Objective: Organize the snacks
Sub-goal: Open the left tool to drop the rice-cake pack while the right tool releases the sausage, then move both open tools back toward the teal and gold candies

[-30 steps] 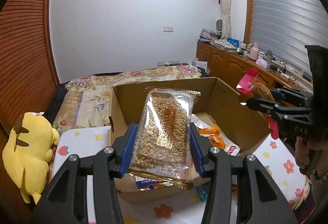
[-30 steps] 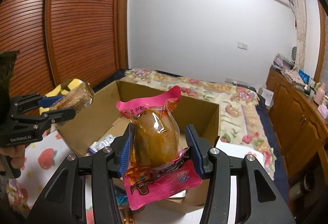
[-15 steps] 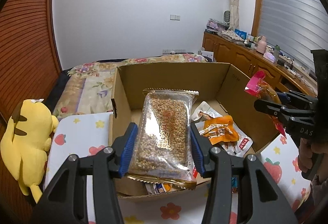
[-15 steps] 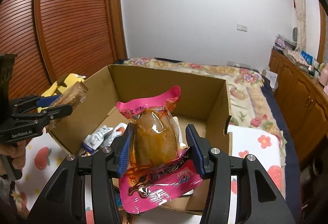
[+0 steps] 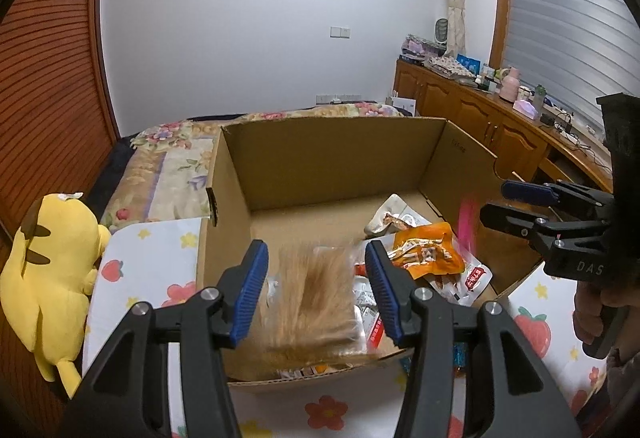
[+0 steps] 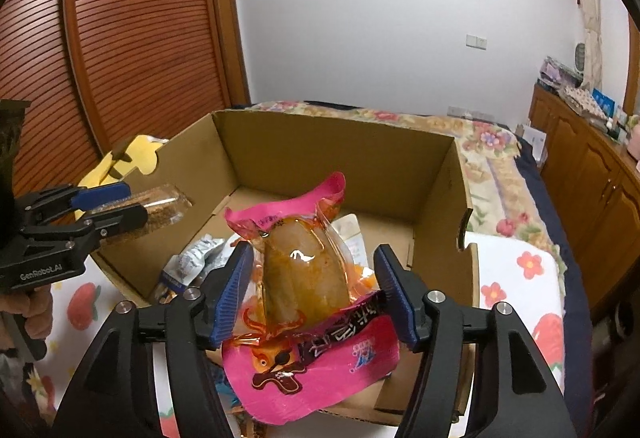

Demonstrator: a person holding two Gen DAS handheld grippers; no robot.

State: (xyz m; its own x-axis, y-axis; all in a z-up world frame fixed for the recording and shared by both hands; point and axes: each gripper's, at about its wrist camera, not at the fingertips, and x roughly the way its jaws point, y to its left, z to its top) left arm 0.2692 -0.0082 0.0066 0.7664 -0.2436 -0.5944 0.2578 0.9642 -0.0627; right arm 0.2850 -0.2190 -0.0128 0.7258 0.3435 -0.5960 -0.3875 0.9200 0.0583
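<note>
**Left gripper.** The left gripper [image 5: 316, 258] is positioned over the near wall of the cardboard box [image 5: 332, 157] and points down into it. Its jaws are at a moderate width. The grain packet [image 5: 316, 302] lies between the blue pads as a vertical motion-blurred streak, with a clear gap on each side. No pad presses on it. In the right wrist view the same packet shows between this gripper's fingers at the box's left wall.

**Right gripper.** The right gripper [image 6: 314, 258] is also positioned over the near wall of the box. Its jaws have just been opening and now stand wide. The pink pouch [image 6: 304, 278] is upright between them, and its amber body is clear of both pads. Whether the lower foil edge touches the right pad cannot be determined. In the left wrist view a pink blur shows just below this gripper, inside the box's right wall. A hand [image 5: 596, 314] grips the handle outside that wall.

**Box contents.** An orange packet [image 5: 424, 254] lies on the box floor by the right wall. A silver-white packet [image 5: 396, 213] lies just behind it, and further wrappers lie along the near wall.

**Surroundings.** The box rests on a floral cloth [image 5: 160, 262]. A yellow plush toy [image 5: 52, 262] sits to the left of the box, well apart from it.
</note>
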